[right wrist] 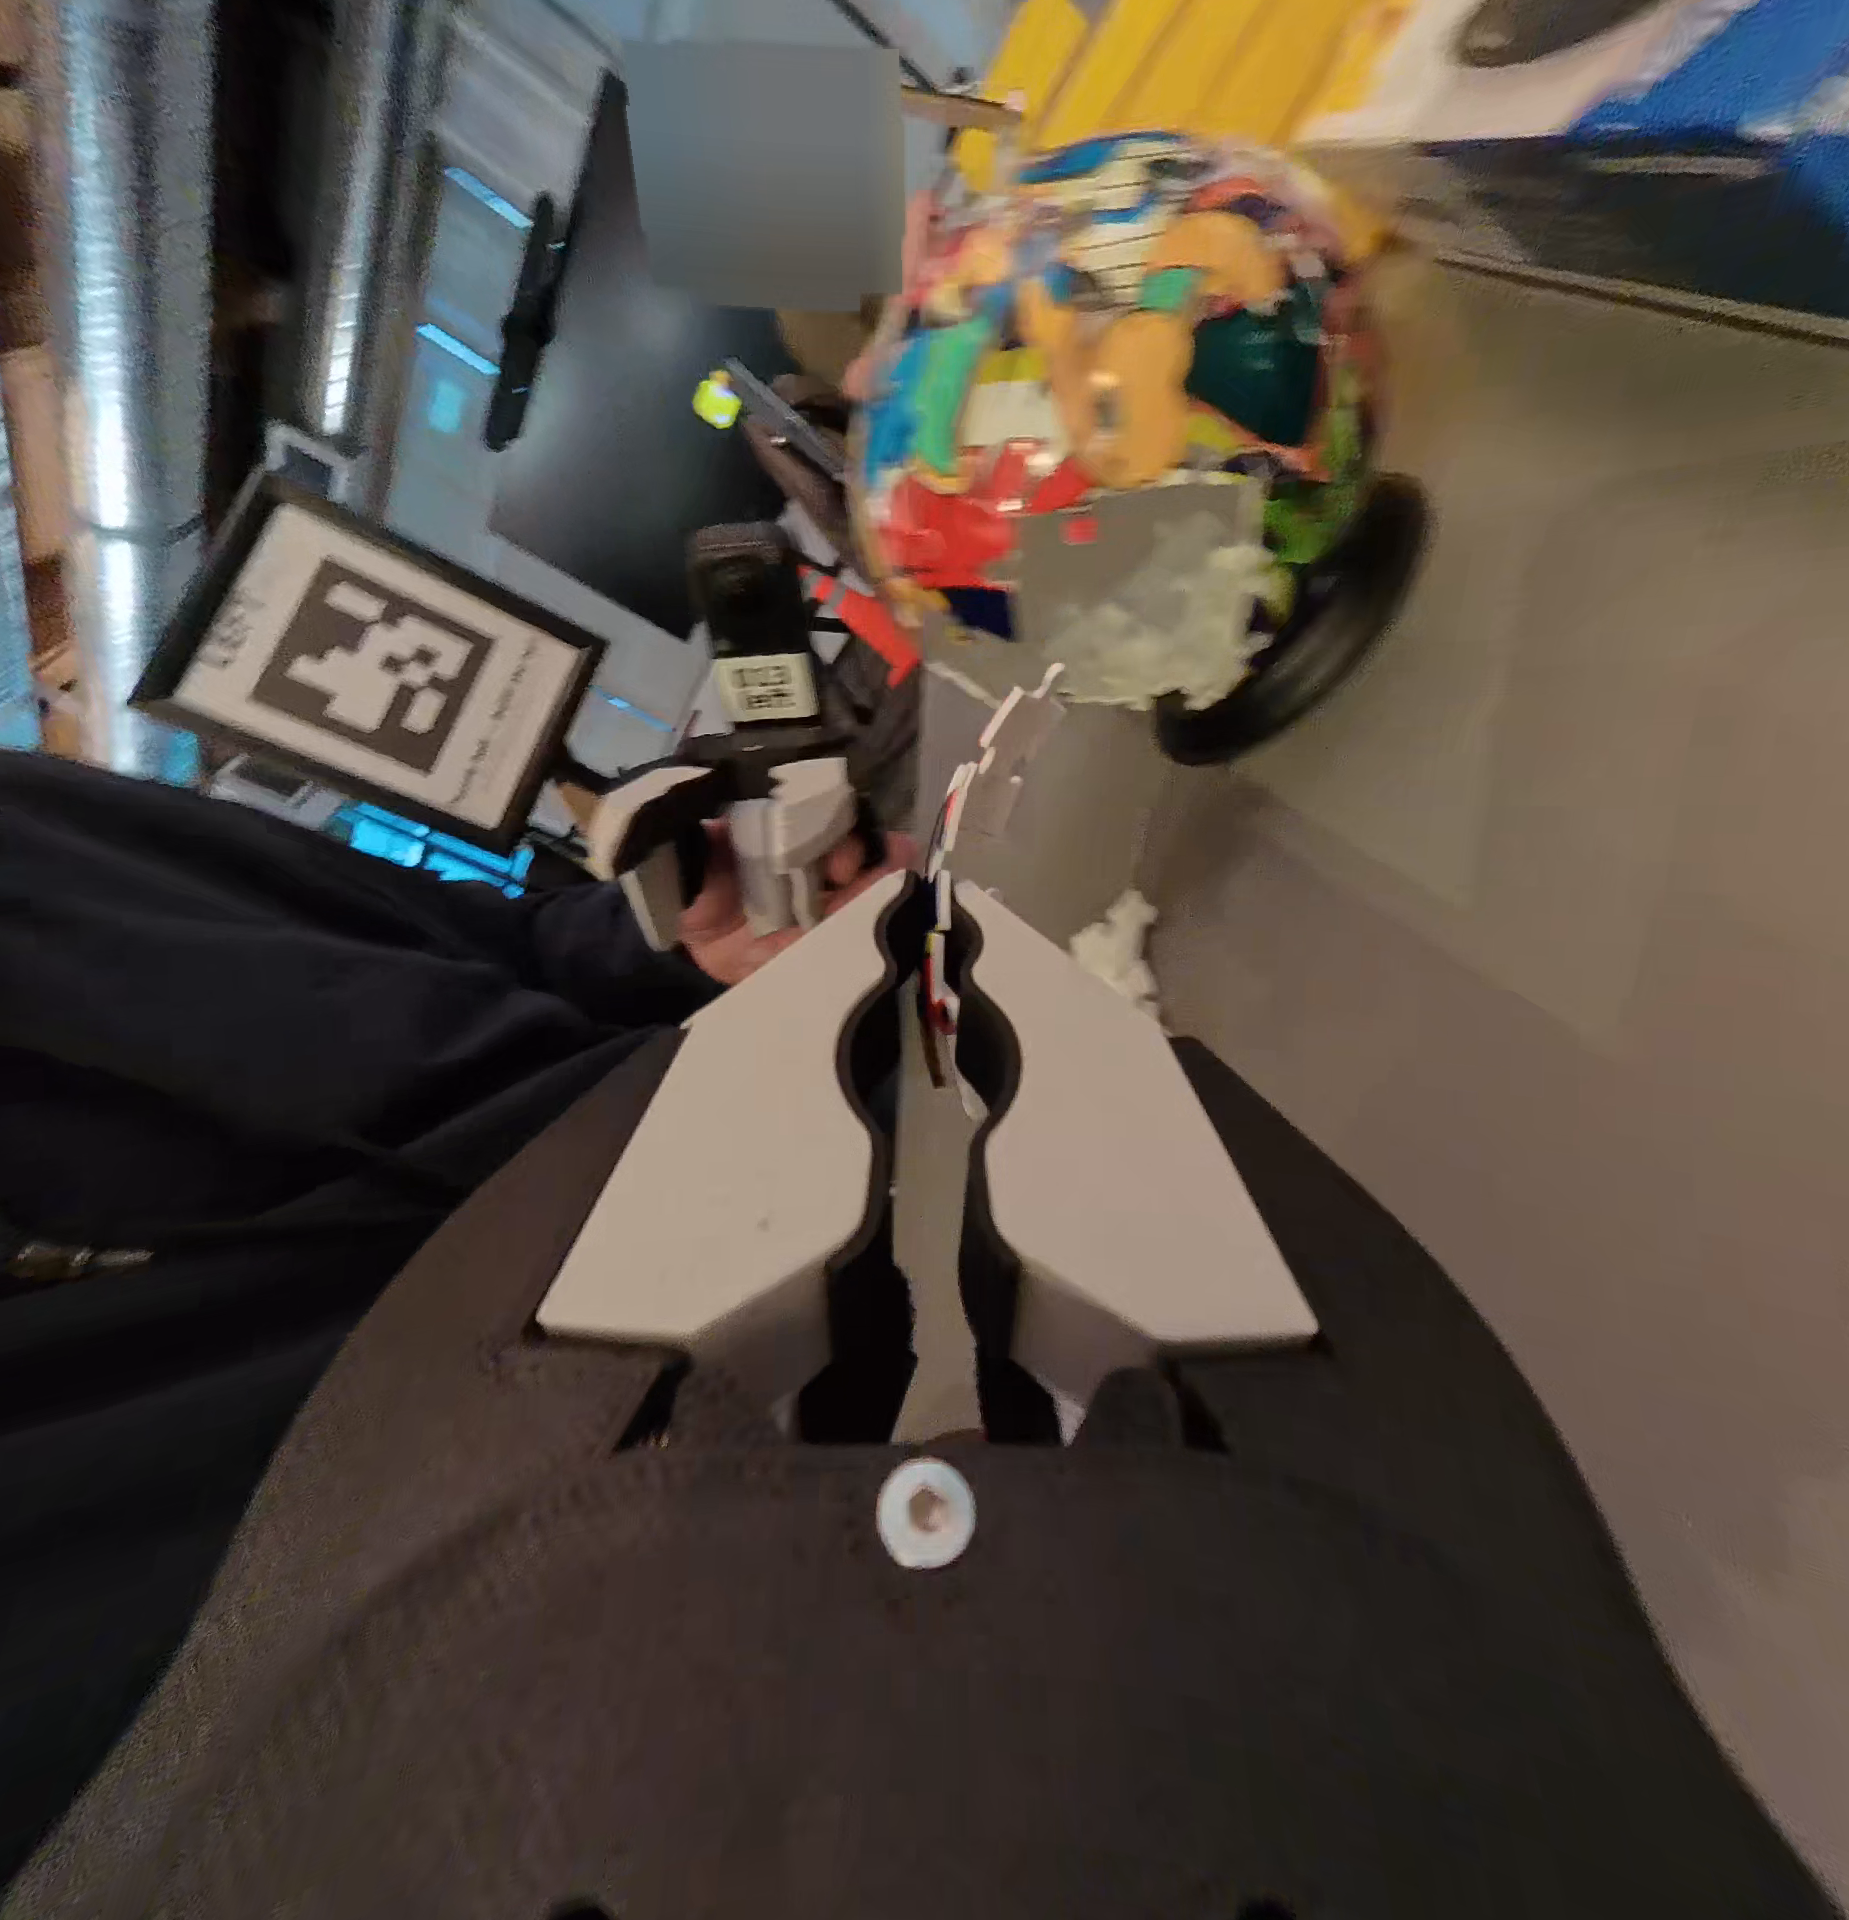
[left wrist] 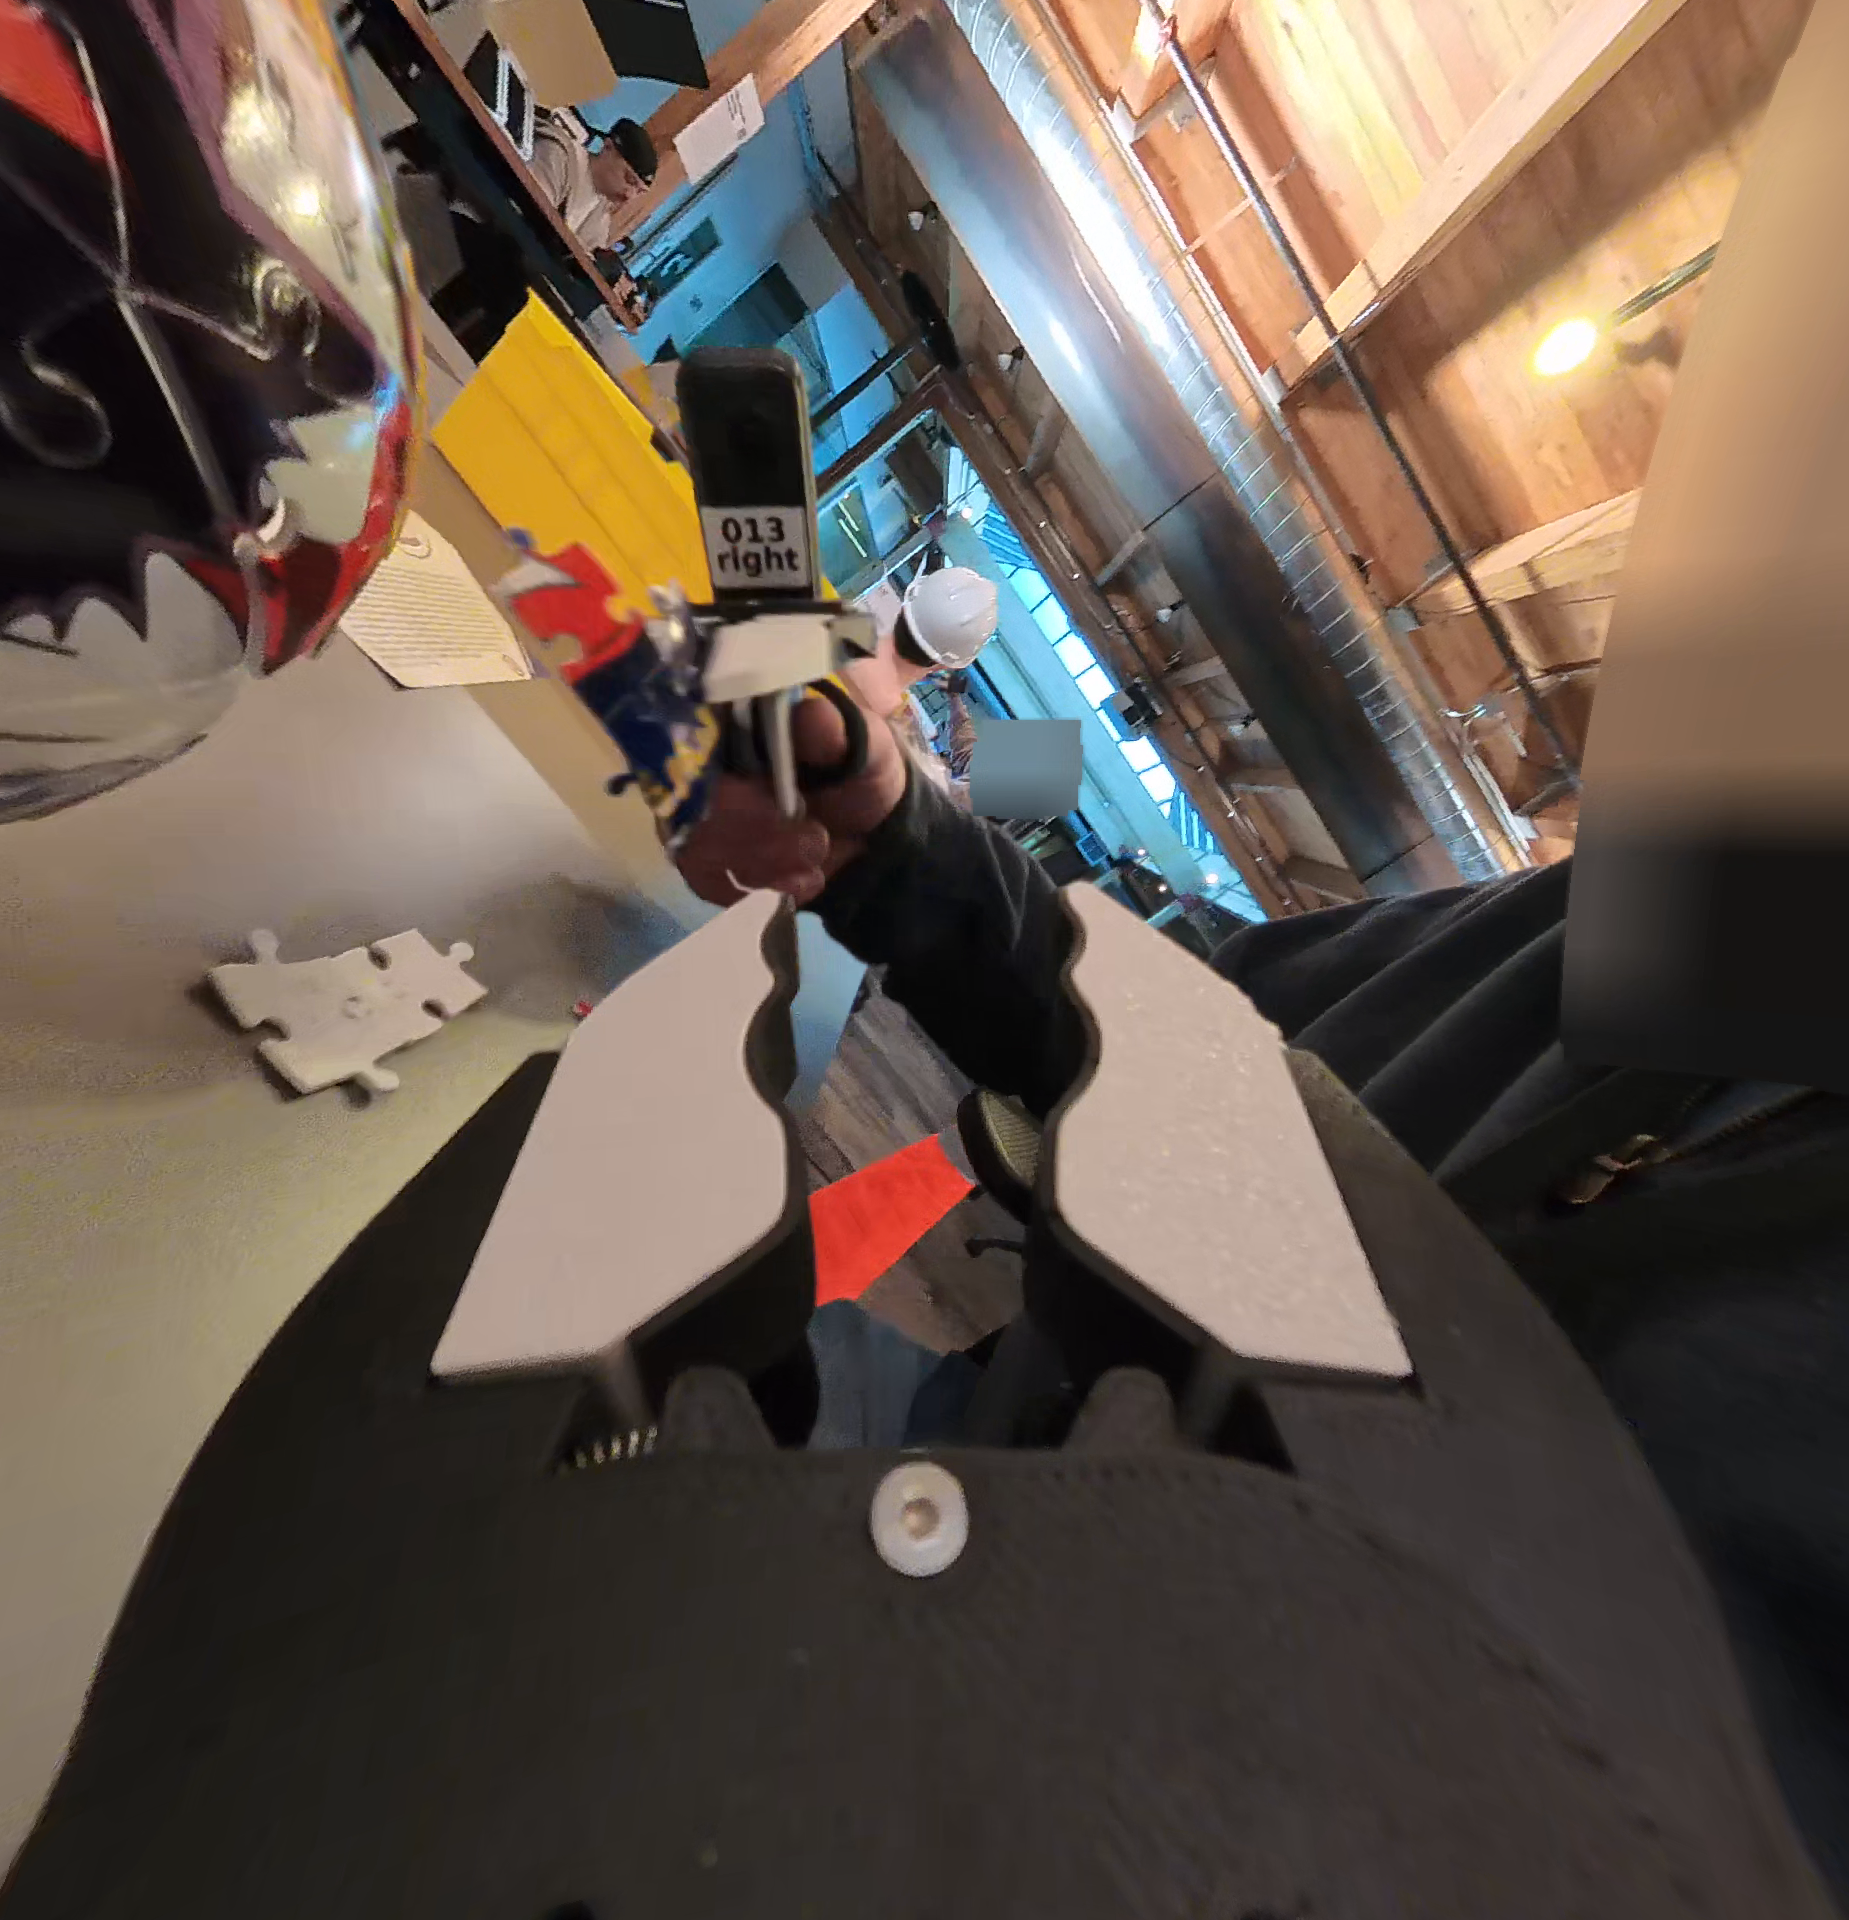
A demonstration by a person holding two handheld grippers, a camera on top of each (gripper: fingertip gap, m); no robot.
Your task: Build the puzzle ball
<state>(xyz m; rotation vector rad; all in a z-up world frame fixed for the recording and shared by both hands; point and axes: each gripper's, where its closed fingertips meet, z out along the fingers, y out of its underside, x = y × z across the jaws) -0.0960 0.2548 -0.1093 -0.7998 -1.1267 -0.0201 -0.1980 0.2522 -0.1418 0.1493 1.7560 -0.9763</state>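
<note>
The puzzle ball (left wrist: 120, 364) is glossy and many-coloured and fills the top left of the left wrist view. In the right wrist view the ball (right wrist: 1107, 395) sits on a black ring stand (right wrist: 1325, 634), with a gap in its shell at the lower side. My right gripper (right wrist: 930, 894) is shut on a joined cluster of puzzle pieces (right wrist: 987, 769), seen edge-on. The same red and blue cluster (left wrist: 608, 665) shows in the right gripper (left wrist: 712, 665), held in the air near the ball. My left gripper (left wrist: 930, 914) is open and empty; it also shows in the right wrist view (right wrist: 733, 821).
A few joined white face-down pieces (left wrist: 338, 1003) lie on the grey table (left wrist: 172, 1195). A paper sheet (left wrist: 432, 613) and a yellow bin (left wrist: 556, 436) sit farther back. A framed marker board (right wrist: 369, 655) stands behind. A small white piece (right wrist: 1112, 935) lies near the stand. Tip to tip, the grippers are about 11 cm apart.
</note>
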